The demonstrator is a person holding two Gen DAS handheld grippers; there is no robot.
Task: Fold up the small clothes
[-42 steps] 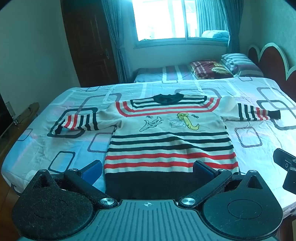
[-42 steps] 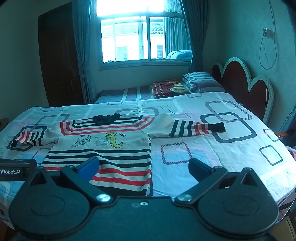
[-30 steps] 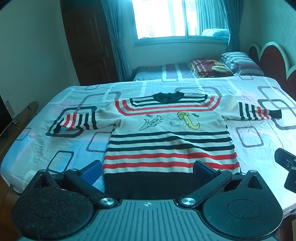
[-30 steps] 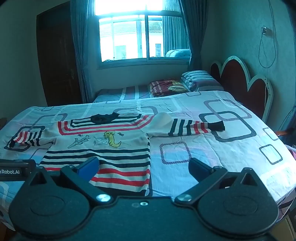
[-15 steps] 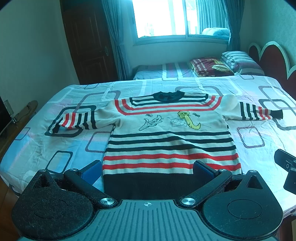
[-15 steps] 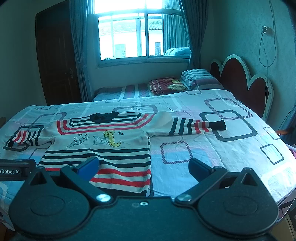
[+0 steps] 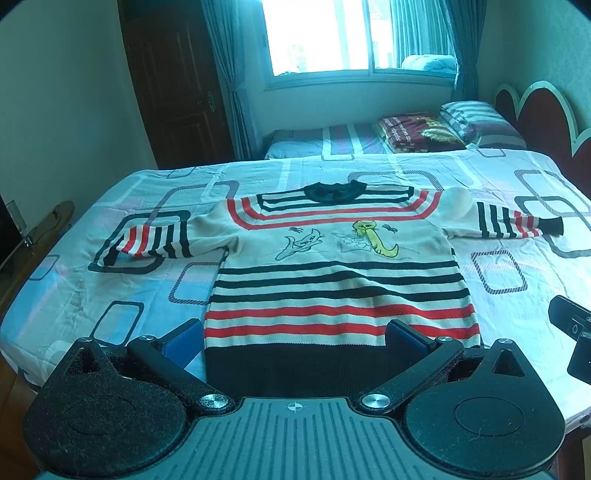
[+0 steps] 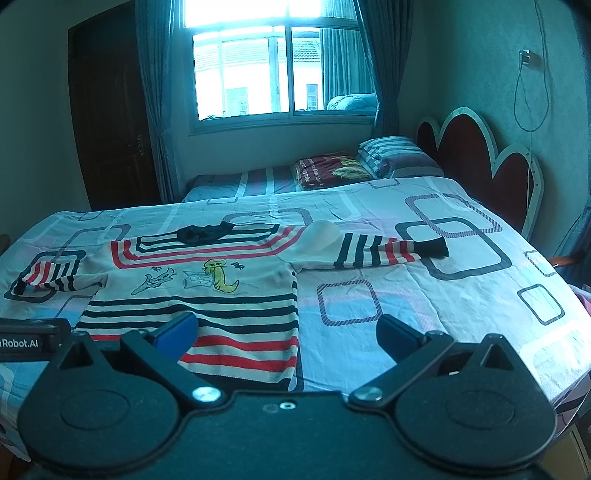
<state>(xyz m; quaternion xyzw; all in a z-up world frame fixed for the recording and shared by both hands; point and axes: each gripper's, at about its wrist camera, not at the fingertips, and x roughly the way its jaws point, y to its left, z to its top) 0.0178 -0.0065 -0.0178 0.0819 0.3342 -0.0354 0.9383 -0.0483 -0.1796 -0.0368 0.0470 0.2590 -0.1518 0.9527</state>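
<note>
A small cream knitted sweater with black and red stripes (image 7: 340,273) lies flat and face up on the bed covered with a pale sheet printed with rounded rectangles (image 7: 122,284). Its black collar (image 7: 332,191) points toward the window (image 7: 321,35); its black hem lies at the near edge of the bed. Both sleeves are spread outward: the left sleeve (image 7: 151,242) rests on a dark rectangle print, and the right sleeve (image 8: 380,249) ends in a black cuff. 2 embroidered figures, 1 grey and 1 yellow (image 7: 376,240), sit on the chest.

The left gripper (image 7: 295,341) hangs over the hem with its jaws wide apart and nothing between them; the blue-padded fingers (image 7: 183,338) straddle the lower body of the garment. Whether they touch the cloth cannot be told.

The right gripper (image 8: 284,332) likewise stands spread and holds nothing. It is positioned over the sweater's lower right corner, 1 finger over the striped fabric and the other over bare sheet.

At the far end are a striped pillow (image 8: 391,151), a dark red folded blanket (image 8: 328,168) and a scalloped red headboard (image 8: 480,155).
</note>
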